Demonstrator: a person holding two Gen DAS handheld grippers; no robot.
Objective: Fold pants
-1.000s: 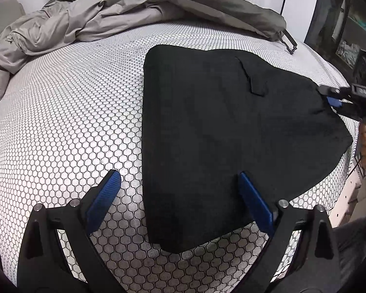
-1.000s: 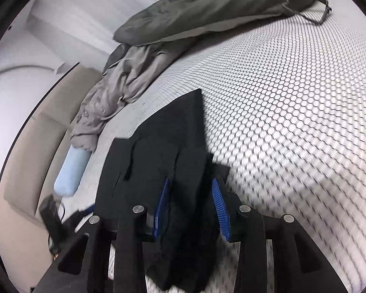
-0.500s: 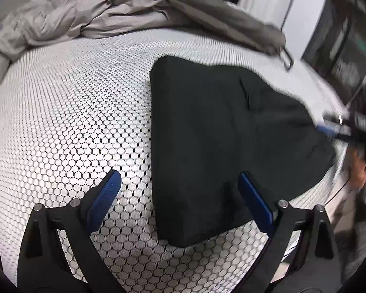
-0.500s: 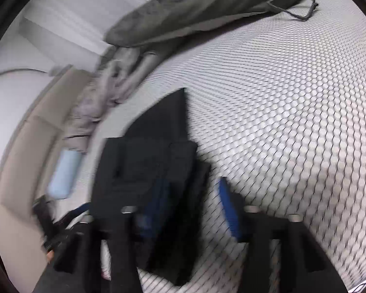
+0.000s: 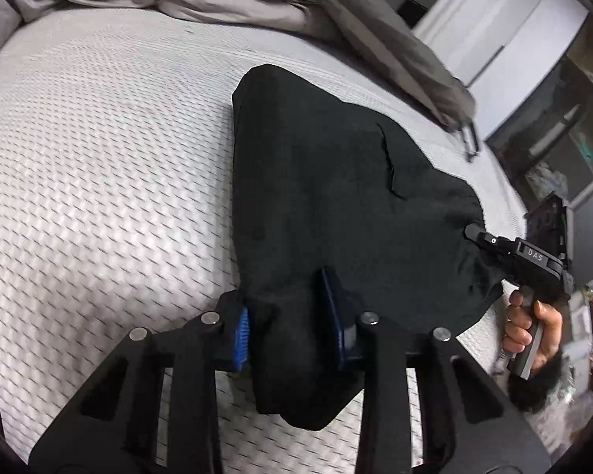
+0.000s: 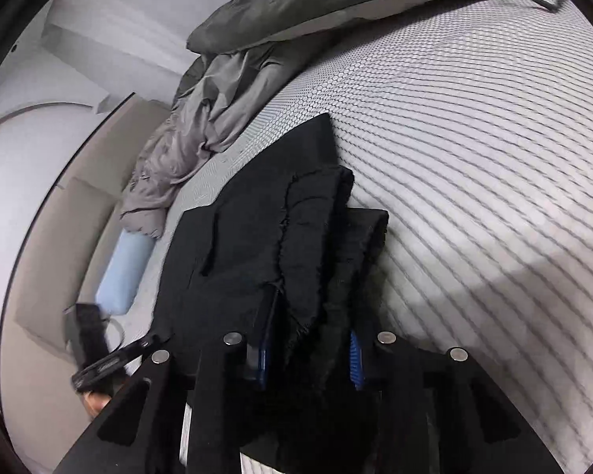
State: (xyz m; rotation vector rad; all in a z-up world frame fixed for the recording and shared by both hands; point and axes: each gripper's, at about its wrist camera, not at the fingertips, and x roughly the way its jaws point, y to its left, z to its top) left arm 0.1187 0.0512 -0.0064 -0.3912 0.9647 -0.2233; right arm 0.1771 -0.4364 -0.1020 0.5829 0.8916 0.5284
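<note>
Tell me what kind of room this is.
Probably a bedroom: the black pants lie on a bed's honeycomb-patterned mattress cover, a rumpled grey duvet is heaped at the far side, and a pale blue pillow sits at the edge.

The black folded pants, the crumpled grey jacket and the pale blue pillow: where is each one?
Black folded pants (image 5: 336, 197): left wrist view, middle of the top layer.
Crumpled grey jacket (image 6: 201, 134): right wrist view, on its wrinkled body.
Pale blue pillow (image 6: 124, 268): right wrist view, middle of its visible side.
</note>
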